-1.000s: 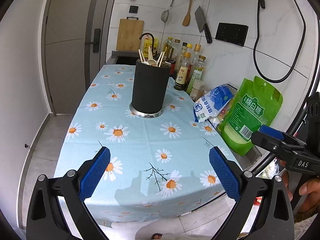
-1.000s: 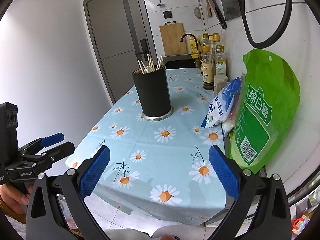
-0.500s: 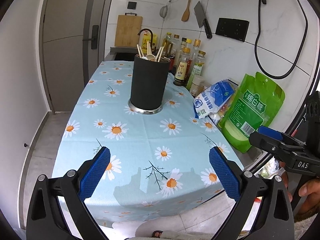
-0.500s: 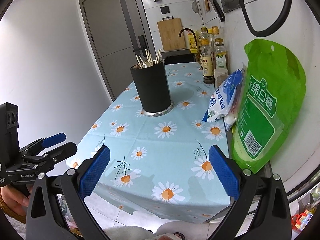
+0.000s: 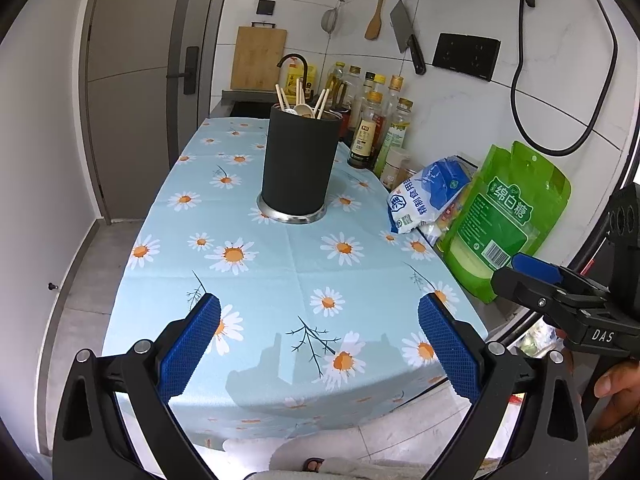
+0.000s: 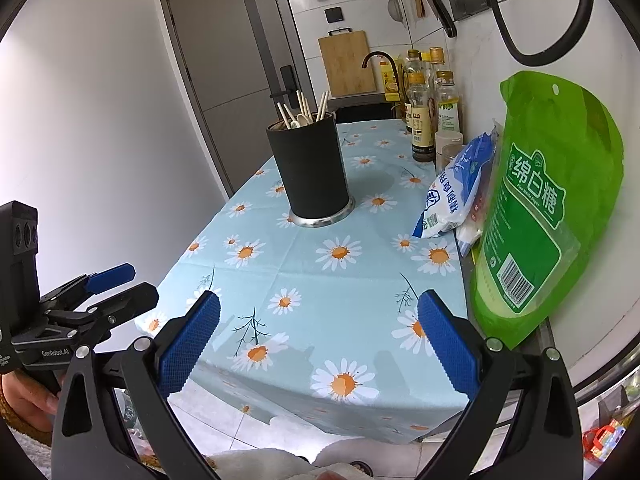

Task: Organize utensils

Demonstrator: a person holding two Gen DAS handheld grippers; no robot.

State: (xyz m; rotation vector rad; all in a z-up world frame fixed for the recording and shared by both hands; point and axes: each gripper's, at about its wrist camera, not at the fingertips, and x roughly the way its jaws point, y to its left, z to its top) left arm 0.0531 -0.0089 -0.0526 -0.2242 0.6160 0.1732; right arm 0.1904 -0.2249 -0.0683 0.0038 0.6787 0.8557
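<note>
A black cylindrical utensil holder (image 5: 298, 164) stands on a metal base in the middle of the daisy tablecloth (image 5: 280, 272); it also shows in the right wrist view (image 6: 314, 176). Chopsticks (image 5: 282, 98) and a pale spoon (image 5: 304, 111) stick out of its top. My left gripper (image 5: 320, 344) is open and empty over the table's near edge. My right gripper (image 6: 318, 342) is open and empty, also at the near edge, to the right of the left one. Each gripper shows in the other's view, the right gripper (image 5: 532, 276) and the left gripper (image 6: 116, 284).
A green sugar bag (image 5: 504, 220) and a blue-white bag (image 5: 428, 196) stand along the right wall. Several oil and sauce bottles (image 5: 376, 120) stand behind the holder. A cutting board (image 5: 258, 58), sink faucet (image 5: 294, 62), cleaver and ladles are at the back wall. A door is at left.
Both grippers have pulled back slightly and tilted, so the holder sits a little farther off. Both stay open and empty.
</note>
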